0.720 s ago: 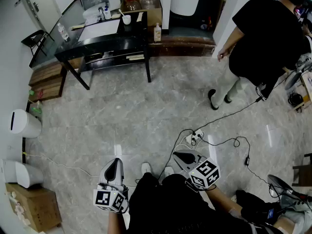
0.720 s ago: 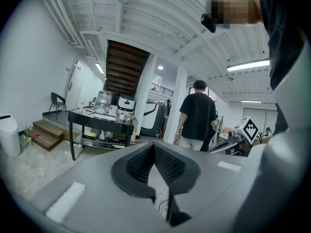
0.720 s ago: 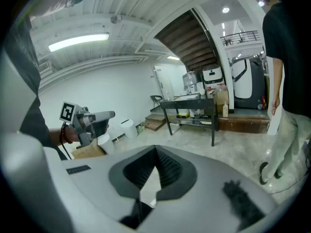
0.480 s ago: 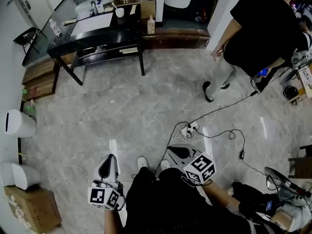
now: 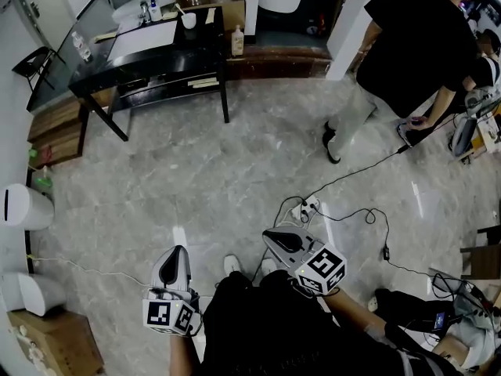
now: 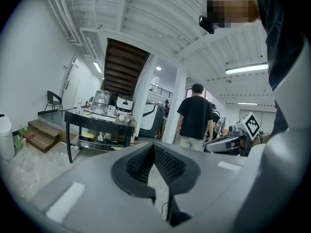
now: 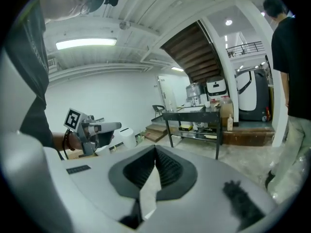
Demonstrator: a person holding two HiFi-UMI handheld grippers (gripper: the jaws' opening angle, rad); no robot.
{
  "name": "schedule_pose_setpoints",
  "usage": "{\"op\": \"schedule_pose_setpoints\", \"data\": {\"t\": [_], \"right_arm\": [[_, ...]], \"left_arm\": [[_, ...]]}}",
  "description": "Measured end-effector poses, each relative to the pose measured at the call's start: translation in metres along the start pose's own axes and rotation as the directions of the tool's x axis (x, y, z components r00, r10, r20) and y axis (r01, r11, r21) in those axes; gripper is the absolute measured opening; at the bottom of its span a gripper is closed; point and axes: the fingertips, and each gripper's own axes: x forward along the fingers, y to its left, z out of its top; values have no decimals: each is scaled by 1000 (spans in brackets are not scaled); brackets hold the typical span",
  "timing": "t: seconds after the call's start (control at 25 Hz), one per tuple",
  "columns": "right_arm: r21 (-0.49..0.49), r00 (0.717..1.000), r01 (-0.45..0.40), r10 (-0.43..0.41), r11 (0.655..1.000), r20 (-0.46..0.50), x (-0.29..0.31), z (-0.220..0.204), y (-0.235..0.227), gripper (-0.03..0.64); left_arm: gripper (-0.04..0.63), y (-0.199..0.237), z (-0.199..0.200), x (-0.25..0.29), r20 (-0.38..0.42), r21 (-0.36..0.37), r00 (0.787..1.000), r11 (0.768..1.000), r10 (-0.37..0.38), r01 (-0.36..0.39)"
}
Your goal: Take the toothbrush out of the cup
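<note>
A small white cup (image 5: 188, 19) stands on the far black table (image 5: 156, 53). A toothbrush (image 5: 181, 9) sticks out of it, leaning left. Both grippers are held low by the person's body, far from the table across the grey floor. My left gripper (image 5: 176, 251) is shut with nothing in it, and its jaws meet at the tips (image 6: 154, 146). My right gripper (image 5: 268, 236) is shut and empty as well, its jaws also meeting at the tips (image 7: 155, 148). In the right gripper view the cup (image 7: 207, 104) is a tiny white shape on the table (image 7: 194, 113).
A person in black (image 5: 407, 45) stands at the right by a white pillar. A power strip (image 5: 307, 207) and cables lie on the floor ahead. White bins (image 5: 23, 206), a cardboard box (image 5: 55, 339) and wooden steps (image 5: 55, 128) line the left. A bottle (image 5: 236, 41) stands beside the table.
The head view has shifted, so the table sits higher and further left in frame. The person in black has stepped and turned. Both grippers stay shut near the body.
</note>
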Motion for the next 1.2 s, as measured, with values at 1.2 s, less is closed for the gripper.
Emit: {"op": "schedule_pose_setpoints", "data": {"t": [1.2], "right_arm": [[17, 999, 8, -8, 1000, 35, 125, 71, -90, 14]], "left_arm": [[8, 105, 53, 123, 4, 27, 999, 999, -33, 33]]}}
